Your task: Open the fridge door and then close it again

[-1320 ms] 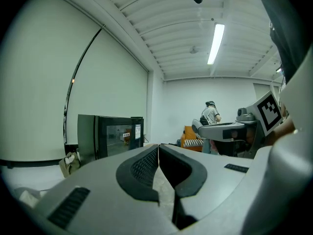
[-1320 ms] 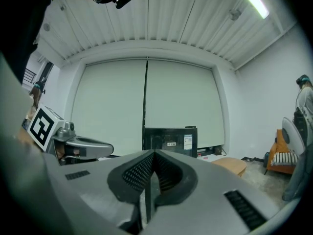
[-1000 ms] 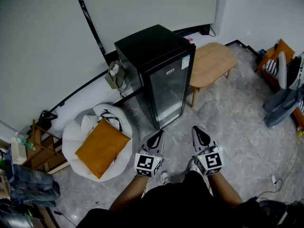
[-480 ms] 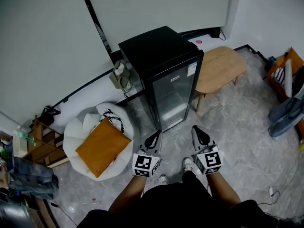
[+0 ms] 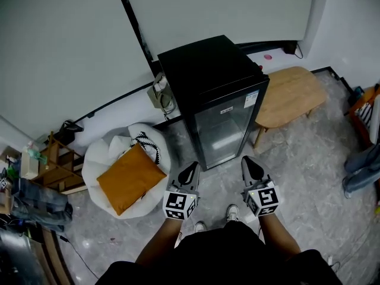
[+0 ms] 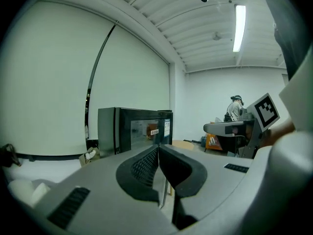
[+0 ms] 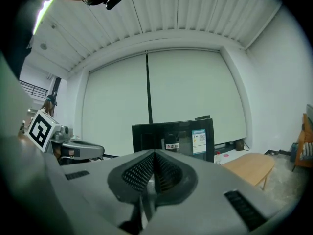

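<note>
Tools are held out level and side by side, left tool point(image 5: 191, 168) and right tool point(image 5: 250, 162). Both point at the tall black glass-door fridge point(image 5: 219, 94), jaws pinched together on nothing. Fridge door's closed, and the fridge stands just past the tips by the far wall. Light wooden oval bench point(image 5: 291, 97) sits right of it, white beanbag point(image 5: 98, 165) with an orange cushion point(image 5: 130, 180) on the left, floor between is clear. Only the left tool's camera catches the ceiling strip light point(image 6: 239, 26) and a person point(image 6: 236, 106) far right.
</note>
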`<state>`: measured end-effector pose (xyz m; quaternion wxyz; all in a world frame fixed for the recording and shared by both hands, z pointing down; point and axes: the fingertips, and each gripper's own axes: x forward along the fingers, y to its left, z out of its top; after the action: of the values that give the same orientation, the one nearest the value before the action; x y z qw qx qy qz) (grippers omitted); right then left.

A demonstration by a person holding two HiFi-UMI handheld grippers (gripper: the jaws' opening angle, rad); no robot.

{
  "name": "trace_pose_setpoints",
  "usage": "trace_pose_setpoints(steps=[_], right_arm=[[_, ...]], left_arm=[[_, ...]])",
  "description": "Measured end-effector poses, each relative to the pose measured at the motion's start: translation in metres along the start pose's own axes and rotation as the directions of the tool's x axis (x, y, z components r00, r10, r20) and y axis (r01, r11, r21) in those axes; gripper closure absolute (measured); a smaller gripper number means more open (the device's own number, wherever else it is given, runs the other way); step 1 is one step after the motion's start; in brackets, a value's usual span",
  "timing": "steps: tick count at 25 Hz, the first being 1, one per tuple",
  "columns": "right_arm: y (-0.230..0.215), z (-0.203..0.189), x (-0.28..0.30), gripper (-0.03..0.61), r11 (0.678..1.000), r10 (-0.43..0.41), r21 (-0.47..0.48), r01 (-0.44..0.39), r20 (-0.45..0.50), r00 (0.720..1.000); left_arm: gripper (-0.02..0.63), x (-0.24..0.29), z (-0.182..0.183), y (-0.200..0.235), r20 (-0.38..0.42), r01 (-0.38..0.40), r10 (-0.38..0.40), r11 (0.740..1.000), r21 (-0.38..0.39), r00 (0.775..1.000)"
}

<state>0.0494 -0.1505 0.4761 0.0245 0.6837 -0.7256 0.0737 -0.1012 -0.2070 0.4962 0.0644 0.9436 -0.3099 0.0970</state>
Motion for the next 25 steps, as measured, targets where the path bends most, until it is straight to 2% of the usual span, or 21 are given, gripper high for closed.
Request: trace_pose_setpoints(steps=[9, 19, 20, 21, 22, 25], right_arm=[[-0.015, -0.021, 0.036, 0.56, 0.989, 0.146, 0.003, -0.146, -0.07, 0.987], [-0.019, -0.037, 0.067, 0.56, 0.964, 0.259, -0.035, -0.265, -0.114, 0.959], [-0.018, -0.038, 0.069, 0.56, 0.962, 0.266, -0.035, -0.272, -0.117, 0.957], [-0.018, -0.04, 0.07, 0.56, 0.96, 0.273, -0.033, -0.279, -0.12, 0.955], [-0.017, -0.043, 0.07, 0.56, 0.958, 0.279, -0.029, -0.284, -0.124, 0.952], [-0.012, -0.051, 0.071, 0.56, 0.953, 0.298, -0.019, -0.304, -0.14, 0.944]], left_arm=[[0.589, 0.035, -0.015, 0.036, -0.043, -0.164, 0.162, 0.984, -0.067, 0.986], [0.586, 0.061, -0.038, 0.074, -0.095, -0.296, 0.291, 0.955, -0.035, 0.952], [0.561, 0.065, -0.039, 0.078, -0.096, -0.301, 0.297, 0.953, -0.031, 0.95], [0.499, 0.069, -0.04, 0.08, -0.097, -0.301, 0.297, 0.953, -0.032, 0.95], [0.472, 0.073, -0.041, 0.082, -0.098, -0.297, 0.293, 0.954, -0.032, 0.951], [0.468, 0.085, -0.044, 0.087, -0.101, -0.28, 0.276, 0.96, -0.029, 0.956]])
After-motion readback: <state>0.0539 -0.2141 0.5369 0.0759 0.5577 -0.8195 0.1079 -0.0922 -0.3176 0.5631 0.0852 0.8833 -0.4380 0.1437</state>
